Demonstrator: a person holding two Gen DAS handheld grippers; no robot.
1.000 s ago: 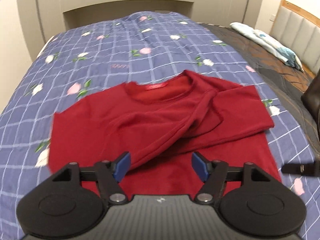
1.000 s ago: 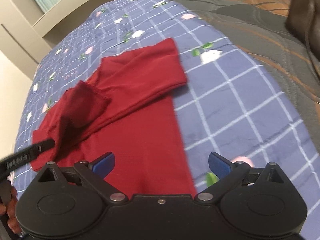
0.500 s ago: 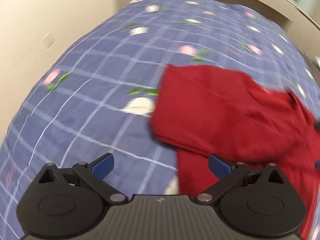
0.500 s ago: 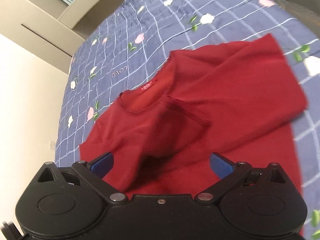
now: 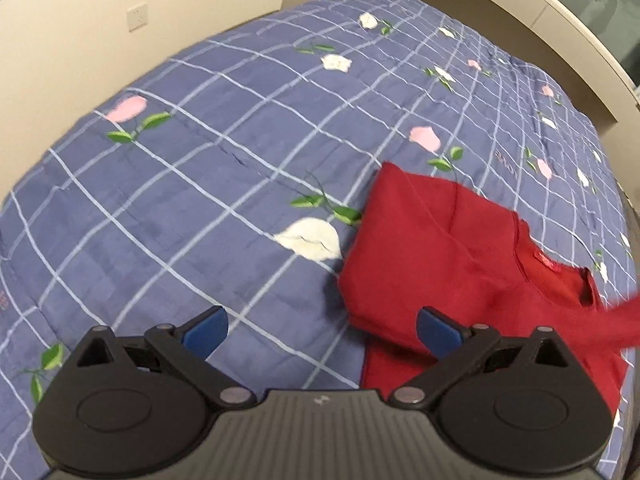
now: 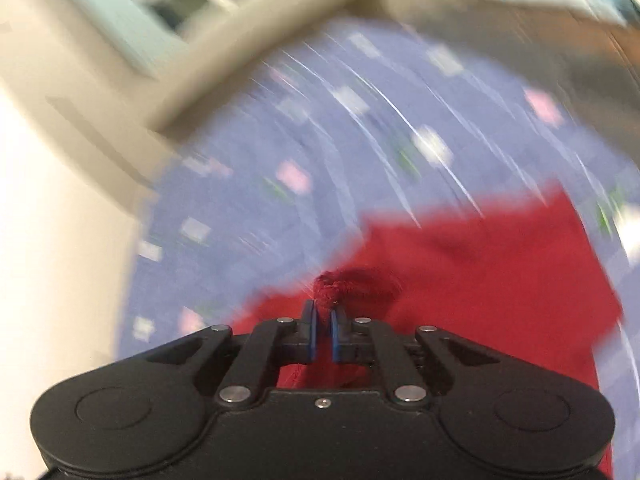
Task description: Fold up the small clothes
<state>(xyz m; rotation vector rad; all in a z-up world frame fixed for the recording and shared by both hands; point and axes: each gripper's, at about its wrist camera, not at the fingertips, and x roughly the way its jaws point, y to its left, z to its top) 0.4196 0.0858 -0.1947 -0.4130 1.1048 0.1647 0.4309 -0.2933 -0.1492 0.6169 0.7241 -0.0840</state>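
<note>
A dark red long-sleeved top [image 5: 456, 256] lies on the bed, its left sleeve folded across the body and its neckline with a red label toward the right. My left gripper [image 5: 322, 328] is open and empty, hovering above the quilt just left of the top's folded edge. In the blurred right wrist view my right gripper [image 6: 324, 316] is shut on a bunched bit of the red top [image 6: 480, 272], holding that fabric up above the rest of the garment.
The bed is covered by a blue checked quilt with flowers [image 5: 208, 152]. A beige wall with a socket [image 5: 138, 16] runs along the left. A beige window ledge unit [image 5: 520, 8] stands behind the bed.
My right gripper has closed on the red top's fabric and is moving fast, blurring its view. My left gripper stayed open and has shifted a little over the top's left edge.
</note>
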